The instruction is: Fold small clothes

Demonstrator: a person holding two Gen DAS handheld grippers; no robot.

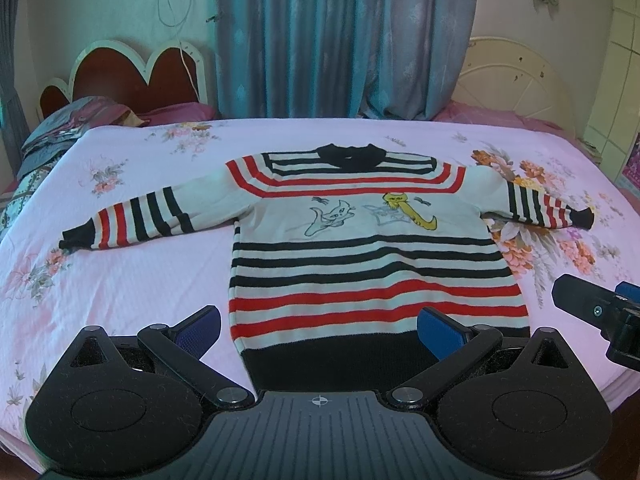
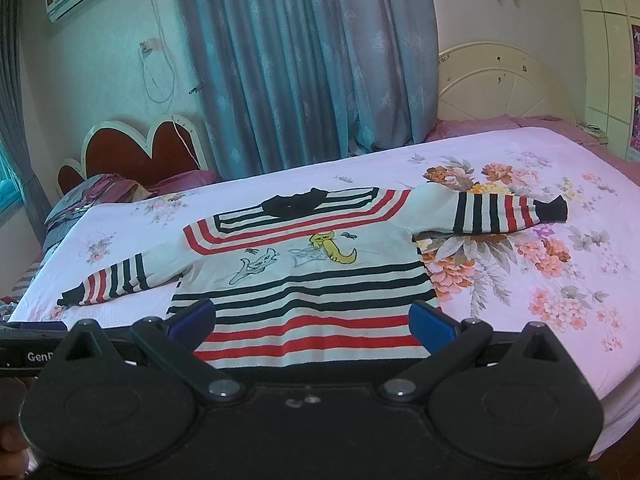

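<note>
**Cataloguing: one child's striped sweater, laid flat, unfolded**

Lying on the pink floral bedspread [image 1: 132,216], roughly centred across the near half of the bed, is the sweater [image 1: 372,256], face up and spread out.

Orientation: long axis of the body runs away from the cameras, black hem [image 1: 332,360] nearest, black collar [image 1: 352,154] farthest, pointing toward the blue curtains [image 1: 320,40]. Both sleeves stretch out sideways, crossing that axis; left sleeve [image 1: 132,220] rests on plain sheet, right sleeve [image 1: 536,204] over the flower print.

Handling (judged): knit fabric, soft and limp, light, no stiffness to hold a crease by itself; likely to sag and drag on the sheet if lifted at one point. Not fragile, not slippery. Sensible holds are a cuff or the shoulder seam for bringing a sleeve across the chest, then the two hem corners for doubling the body toward the collar.

Left gripper [image 1: 318,330]: jaws spread wide, blue pads [image 1: 200,328] straddling the hem, holding nothing. It seems to hover just above the cloth, though contact cannot be settled from this angle.

Right gripper [image 2: 312,320]: jaws likewise spread wide and empty, poised over the lower stripes near the hem.
</note>
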